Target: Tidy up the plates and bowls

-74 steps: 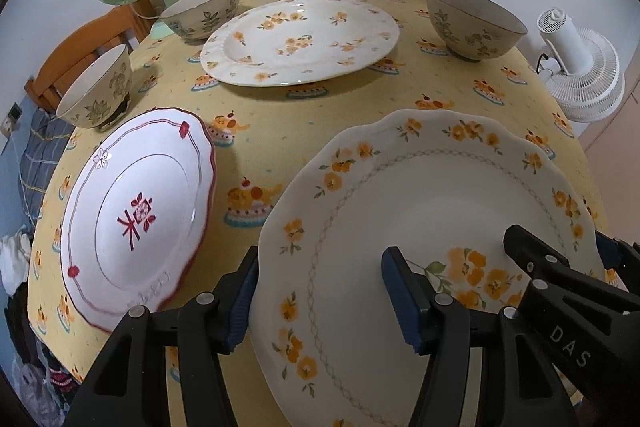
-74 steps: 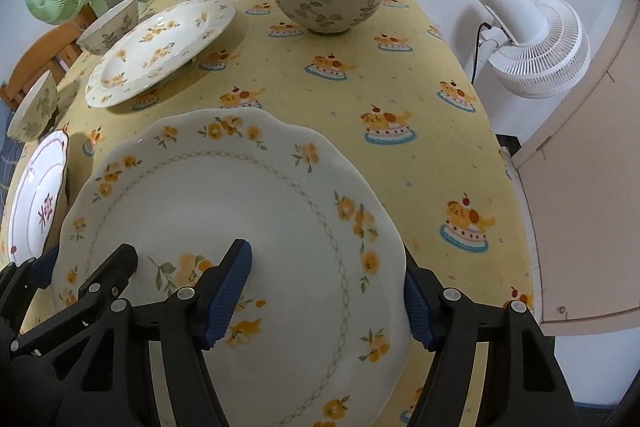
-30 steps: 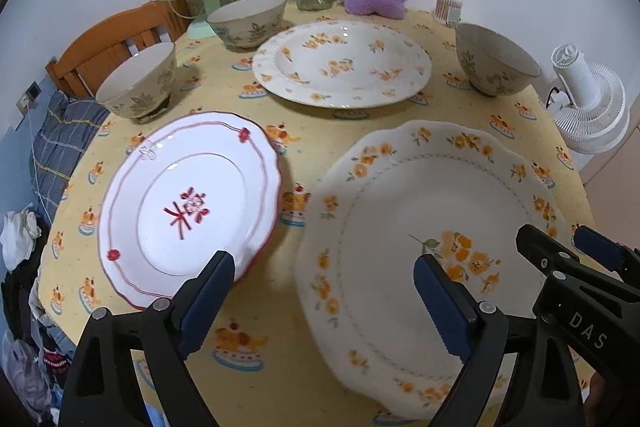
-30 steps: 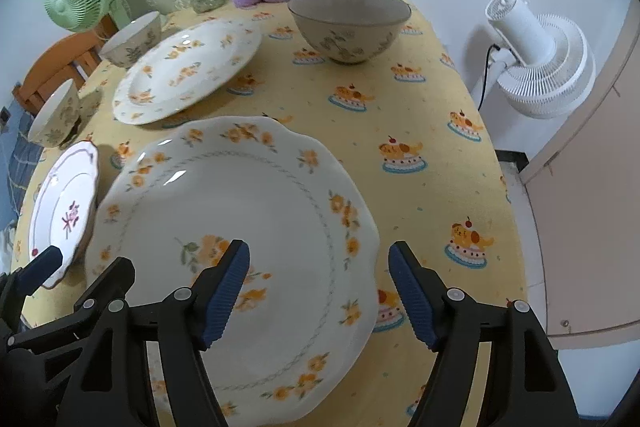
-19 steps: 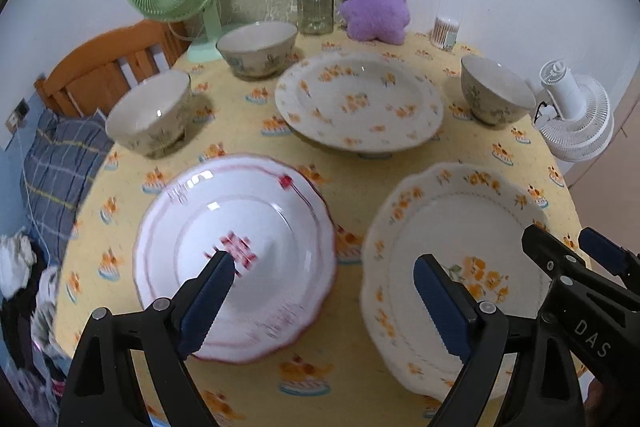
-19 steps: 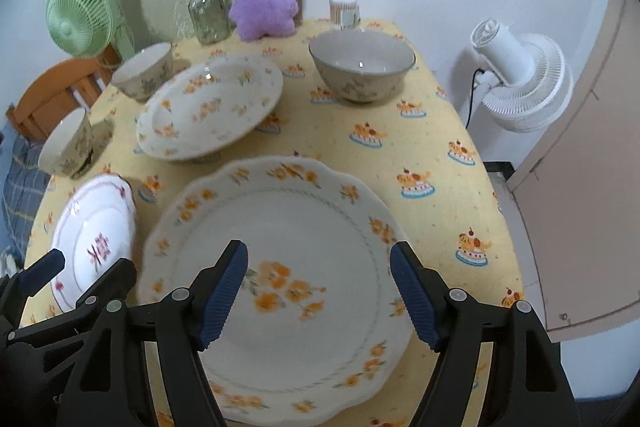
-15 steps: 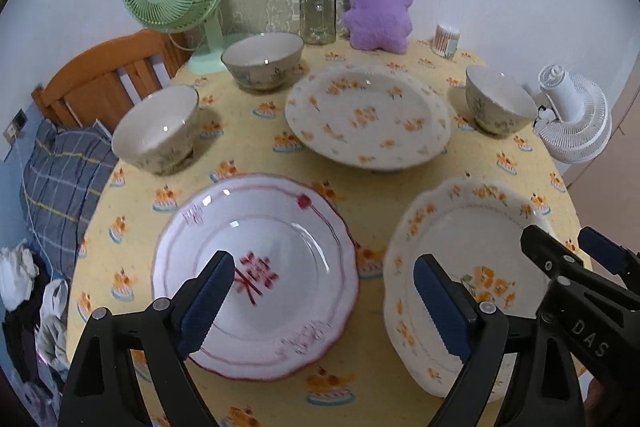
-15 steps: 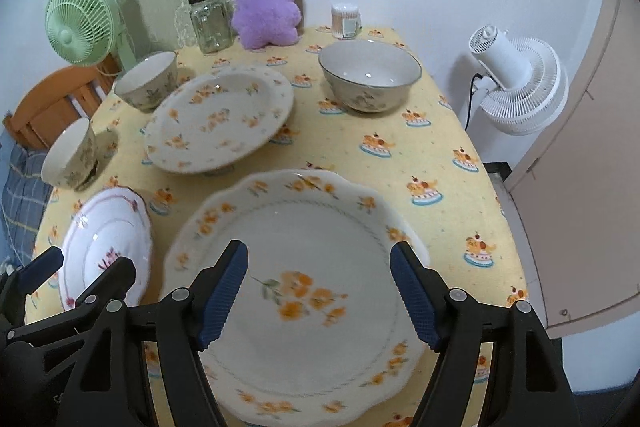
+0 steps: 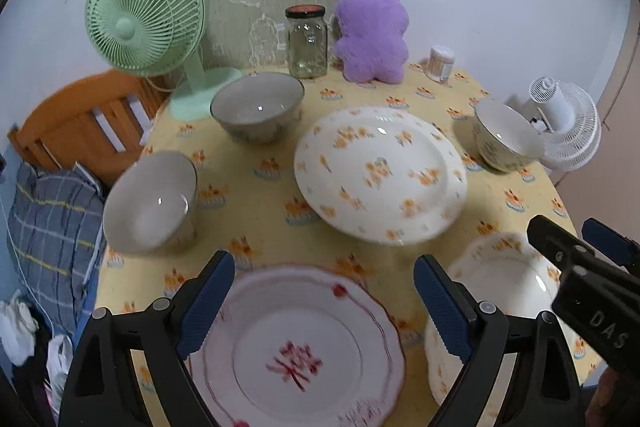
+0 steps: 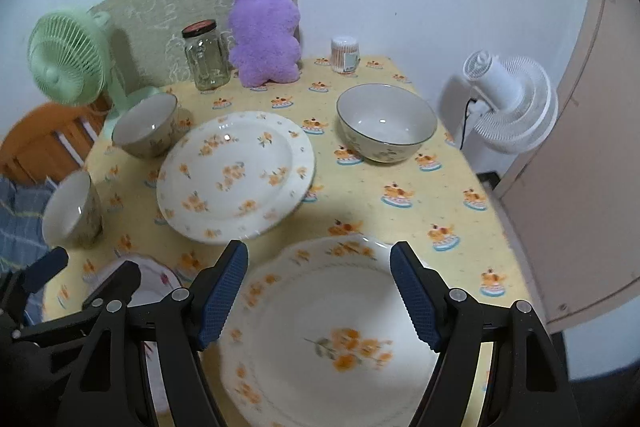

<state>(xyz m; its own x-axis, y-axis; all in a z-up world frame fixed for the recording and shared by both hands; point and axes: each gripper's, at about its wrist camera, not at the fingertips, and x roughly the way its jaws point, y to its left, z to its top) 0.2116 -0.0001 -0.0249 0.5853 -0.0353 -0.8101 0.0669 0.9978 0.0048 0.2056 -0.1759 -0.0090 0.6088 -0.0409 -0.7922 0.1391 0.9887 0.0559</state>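
My left gripper is open and empty, raised above the red-rimmed white plate at the table's near edge. My right gripper is open and empty above the scalloped orange-flower plate, which also shows in the left wrist view. A deep orange-flower plate lies mid-table. Three floral bowls stand around it: one far left, one near left, one at right.
A green fan, a glass jar, a purple plush and a cotton-swab tub stand along the back edge. A wooden chair is at the left. A white fan stands beside the table's right edge.
Both grippers opened off the orange-flower plate, leaving it on the table, then pulled back and rose. The left gripper shifted left over the red-rimmed plate.
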